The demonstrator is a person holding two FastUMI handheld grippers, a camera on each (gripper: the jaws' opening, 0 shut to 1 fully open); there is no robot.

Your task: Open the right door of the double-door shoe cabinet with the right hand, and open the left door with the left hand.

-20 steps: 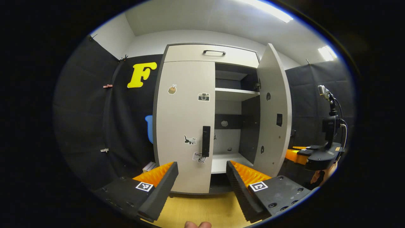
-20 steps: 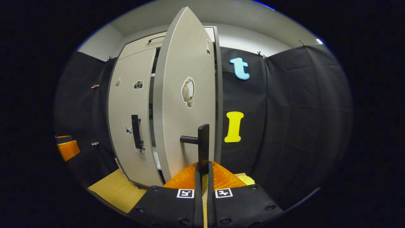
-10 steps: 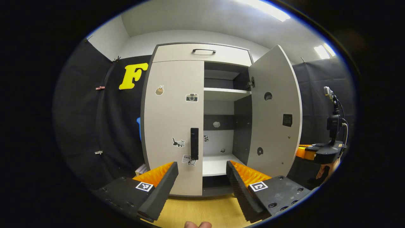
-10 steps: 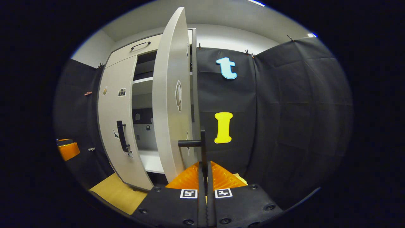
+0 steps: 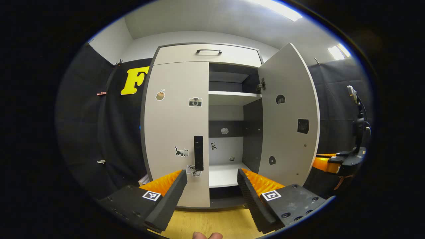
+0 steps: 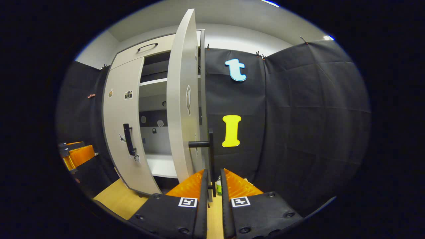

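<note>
The big shoe cabinet (image 5: 206,53) stands against the black wall, on a yellow wood floor (image 5: 212,222). Its right door (image 5: 289,116) is swung wide open, and white shelves (image 5: 232,98) show inside. Its left door (image 5: 177,129) is flat shut, with little stickers (image 5: 195,102) on it.

The left gripper (image 5: 212,181) hangs low in front of the cabinet with its fingers spread wide apart, holding nothing. The left door's black handle (image 5: 198,152) is just above and ahead of it, not touched.

In the right gripper view, the right gripper (image 6: 212,182) has its two fingers a little apart on each side of the right door's black handle (image 6: 210,149). I cannot tell if they press on it.
</note>
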